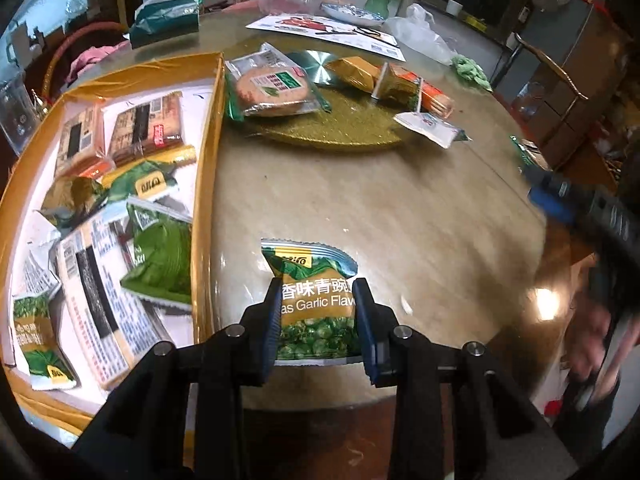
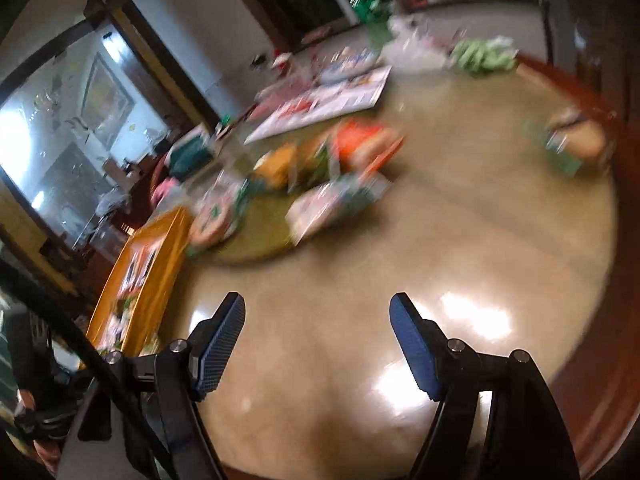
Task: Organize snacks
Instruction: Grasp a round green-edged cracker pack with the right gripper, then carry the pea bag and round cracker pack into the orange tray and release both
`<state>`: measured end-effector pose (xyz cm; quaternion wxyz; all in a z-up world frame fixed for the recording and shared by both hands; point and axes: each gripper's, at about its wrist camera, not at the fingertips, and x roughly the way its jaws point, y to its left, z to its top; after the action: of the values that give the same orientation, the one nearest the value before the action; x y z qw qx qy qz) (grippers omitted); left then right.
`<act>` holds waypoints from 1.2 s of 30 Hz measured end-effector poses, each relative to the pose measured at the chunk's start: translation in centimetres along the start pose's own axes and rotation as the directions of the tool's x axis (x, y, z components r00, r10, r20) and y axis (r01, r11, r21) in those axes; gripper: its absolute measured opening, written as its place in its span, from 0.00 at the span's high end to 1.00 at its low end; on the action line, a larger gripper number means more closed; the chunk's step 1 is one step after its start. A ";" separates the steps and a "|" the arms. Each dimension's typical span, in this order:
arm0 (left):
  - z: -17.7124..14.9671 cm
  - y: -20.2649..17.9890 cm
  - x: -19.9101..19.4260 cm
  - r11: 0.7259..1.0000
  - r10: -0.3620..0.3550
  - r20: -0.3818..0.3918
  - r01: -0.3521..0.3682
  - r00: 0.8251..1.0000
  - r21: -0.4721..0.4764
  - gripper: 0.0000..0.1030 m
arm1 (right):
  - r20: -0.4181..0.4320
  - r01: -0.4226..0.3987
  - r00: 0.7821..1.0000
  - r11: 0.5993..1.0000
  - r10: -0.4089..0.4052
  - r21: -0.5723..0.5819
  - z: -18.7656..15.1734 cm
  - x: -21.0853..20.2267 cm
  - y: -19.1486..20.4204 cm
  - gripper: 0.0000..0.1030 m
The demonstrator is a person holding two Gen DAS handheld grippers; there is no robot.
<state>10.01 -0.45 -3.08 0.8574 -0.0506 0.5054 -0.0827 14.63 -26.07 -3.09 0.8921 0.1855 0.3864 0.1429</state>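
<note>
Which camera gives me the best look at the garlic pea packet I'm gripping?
Left wrist view: the garlic pea packet sits sharp and centred, pinched between the left gripper pads. The right wrist view is motion-blurred and doesn't show it; only the open right gripper above bare table.

The left gripper point(image 1: 318, 312) points steeply downward, its two black fingers point(image 1: 267, 332) with blue ribbed pads drawn close together and pressing from either side on a green and gold foil packet of garlic peas point(image 1: 316, 300), which stands between them with its top edge reaching past the fingertips. The right gripper point(image 2: 318, 340) tilts down less steeply, its blue-padded fingers point(image 2: 416, 348) spread wide apart with nothing between them. In the left wrist view a blurred hand point(image 1: 600, 332) shows far to the right of the fingers.
</note>
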 end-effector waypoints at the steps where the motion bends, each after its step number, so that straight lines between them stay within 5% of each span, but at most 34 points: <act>1: -0.1 -0.1 0.0 1.000 -0.006 -0.003 0.006 1.000 0.007 0.66 | -0.003 0.004 1.000 1.000 -0.004 -0.001 1.1 -0.4 -1.0 0.27; 5: -0.4 -1.1 0.1 0.999 -0.020 -0.004 0.020 1.000 0.034 0.66 | -0.011 0.099 0.995 0.992 -0.099 0.080 5.2 -1.2 -7.0 0.27; 11: -0.8 -1.7 0.6 0.998 0.002 -0.005 -0.002 1.000 0.056 0.66 | -0.001 0.302 0.953 0.946 -0.304 0.116 9.6 -1.0 -12.9 0.27; 18: -0.9 -1.8 1.2 0.999 -0.003 -0.024 0.005 1.000 0.054 0.66 | -0.039 0.503 0.864 0.864 -0.502 0.022 13.6 2.4 -18.1 0.27; 21: -0.9 -1.8 1.2 0.999 -0.004 -0.024 0.005 1.000 0.053 0.66 | -0.112 0.363 0.929 0.927 -0.353 0.097 12.9 3.2 -19.4 0.26; 24: -0.9 -1.8 1.2 0.998 -0.003 -0.025 0.004 1.000 0.058 0.66 | -0.114 0.305 0.949 0.947 -0.293 0.098 12.0 3.3 -18.3 0.23; 31: -1.1 -2.0 1.2 0.998 0.005 -0.017 -0.004 1.000 0.063 0.65 | -0.140 0.452 0.880 0.890 -0.455 -0.057 11.2 6.2 -13.9 0.19; 36: -1.7 -2.2 1.1 0.998 0.013 0.005 -0.014 1.000 0.066 0.66 | -0.135 0.483 0.865 0.875 -0.484 -0.038 10.6 6.0 -13.2 0.27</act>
<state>8.89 -2.80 -4.45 0.8604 -0.0188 0.5006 -0.0934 27.97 -37.80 -6.03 0.8702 0.0713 0.4822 -0.0717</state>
